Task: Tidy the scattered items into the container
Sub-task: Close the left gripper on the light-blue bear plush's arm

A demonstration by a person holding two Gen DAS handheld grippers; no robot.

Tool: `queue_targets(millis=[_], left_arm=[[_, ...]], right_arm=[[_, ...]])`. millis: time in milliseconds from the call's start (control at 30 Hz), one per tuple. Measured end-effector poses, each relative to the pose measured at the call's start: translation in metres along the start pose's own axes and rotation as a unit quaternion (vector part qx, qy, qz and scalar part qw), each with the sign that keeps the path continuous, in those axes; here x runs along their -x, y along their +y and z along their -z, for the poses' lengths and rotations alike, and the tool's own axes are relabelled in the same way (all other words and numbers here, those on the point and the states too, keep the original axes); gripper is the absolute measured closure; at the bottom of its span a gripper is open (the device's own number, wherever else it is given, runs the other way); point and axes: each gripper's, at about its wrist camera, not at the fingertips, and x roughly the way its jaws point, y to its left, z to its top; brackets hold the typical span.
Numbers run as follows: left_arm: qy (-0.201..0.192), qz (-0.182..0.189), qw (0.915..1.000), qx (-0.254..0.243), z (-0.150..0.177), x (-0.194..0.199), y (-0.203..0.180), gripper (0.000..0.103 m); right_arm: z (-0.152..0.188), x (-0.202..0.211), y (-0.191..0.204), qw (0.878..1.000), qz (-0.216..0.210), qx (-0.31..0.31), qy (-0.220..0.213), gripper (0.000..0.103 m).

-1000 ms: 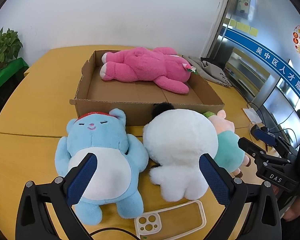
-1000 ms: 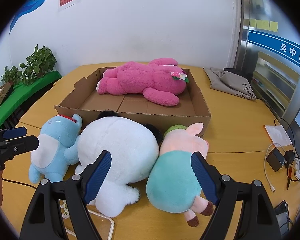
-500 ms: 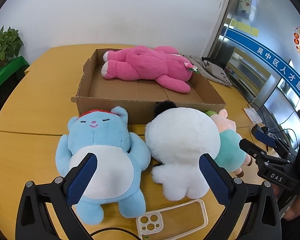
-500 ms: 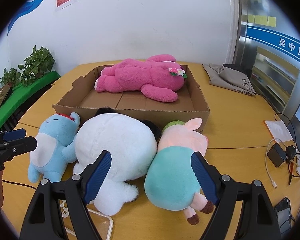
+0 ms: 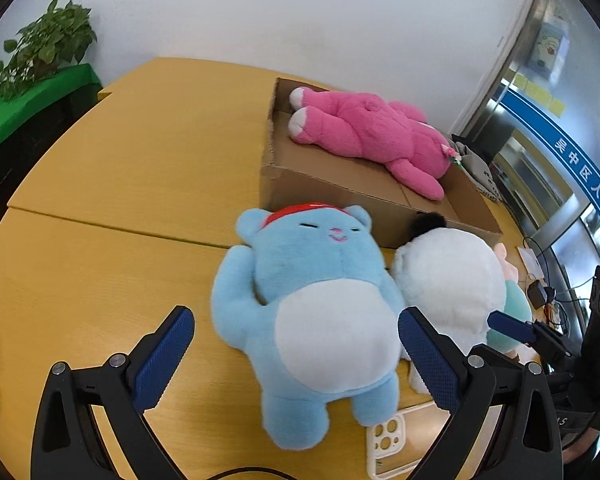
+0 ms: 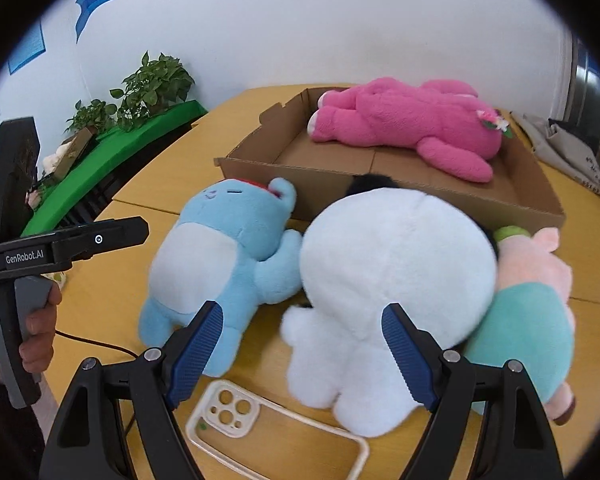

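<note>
left gripper (image 5: 296, 344): spread wide, lined up over blue bear (image 5: 316, 304) for a belly grab
right gripper (image 6: 302, 344): spread, empty, white plush (image 6: 392, 280) at 12 o'clock
box (image 6: 452, 196): pink bear (image 6: 404, 124) parked at far side, near floor kept free

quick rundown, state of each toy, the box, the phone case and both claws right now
pink plush: lying inside the box
cardboard box: open
blue bear: on its back on the table, outside the box
white plush: on the table, outside the box
pink and teal plush: on the table, beside the white plush
phone case: flat on the table, empty
left claw: open, holding nothing
right claw: open, holding nothing
</note>
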Motion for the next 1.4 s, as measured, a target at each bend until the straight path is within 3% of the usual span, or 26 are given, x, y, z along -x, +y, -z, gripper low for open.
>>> queue_targets(millis=[100, 200, 267, 367, 433, 500, 567, 600, 733, 1000, 1033, 1067, 1100, 1233, 1400], left_arm=[[0.014, -0.002, 0.9995, 0.030, 0.002, -0.009, 0.027, 0.000], [0.042, 0.003, 0.9974, 0.058, 0.000, -0.032, 0.047, 0.001], [0.060, 0.006, 0.9962, 0.064, -0.001, -0.048, 0.054, 0.004], [0.088, 0.020, 0.9933, 0.073, 0.000, -0.071, 0.059, 0.016], [0.091, 0.022, 0.9941, 0.054, 0.001, -0.077, 0.053, 0.019], [0.094, 0.031, 0.9946, 0.032, 0.002, -0.079, 0.043, 0.030], [0.102, 0.049, 0.9932, 0.026, 0.003, -0.081, 0.037, 0.064], [0.107, 0.057, 0.9923, 0.022, 0.004, -0.081, 0.034, 0.073], [0.106, 0.038, 0.9936, -0.002, 0.006, -0.072, 0.026, 0.076], [0.098, 0.010, 0.9950, -0.016, 0.008, -0.056, 0.034, 0.079], [0.097, 0.010, 0.9951, -0.016, 0.008, -0.055, 0.033, 0.079], [0.096, 0.012, 0.9951, -0.018, 0.008, -0.054, 0.032, 0.080], [0.094, 0.011, 0.9952, -0.023, 0.008, -0.053, 0.028, 0.080], [0.081, 0.008, 0.9956, -0.046, 0.006, -0.040, 0.010, 0.082], [0.050, 0.023, 0.9975, -0.045, -0.009, -0.013, -0.012, 0.083]], right_arm=[[-0.007, -0.026, -0.001, 0.997, -0.047, -0.063, 0.025, 0.023], [-0.010, -0.058, -0.011, 0.988, -0.060, -0.132, 0.052, 0.027], [-0.011, -0.070, -0.013, 0.987, -0.044, -0.145, 0.055, 0.037], [-0.015, -0.077, -0.013, 0.989, -0.008, -0.137, 0.050, 0.042], [-0.016, -0.080, -0.012, 0.991, 0.014, -0.125, 0.050, 0.046], [-0.017, -0.084, -0.009, 0.992, 0.033, -0.111, 0.050, 0.046], [-0.016, -0.089, -0.005, 0.992, 0.047, -0.106, 0.051, 0.046], [-0.016, -0.091, -0.002, 0.992, 0.051, -0.106, 0.051, 0.045], [-0.015, -0.094, 0.003, 0.990, 0.043, -0.121, 0.057, 0.046], [-0.010, -0.117, 0.013, 0.984, -0.034, -0.137, 0.106, 0.048], [-0.011, -0.118, 0.013, 0.984, -0.040, -0.139, 0.107, 0.052], [-0.012, -0.118, 0.015, 0.984, -0.047, -0.132, 0.108, 0.065], [-0.013, -0.118, 0.018, 0.986, -0.051, -0.117, 0.107, 0.071], [-0.012, -0.113, 0.030, 0.993, -0.023, -0.064, 0.099, 0.080], [-0.020, -0.092, 0.022, 0.995, -0.026, -0.067, 0.062, 0.085]])
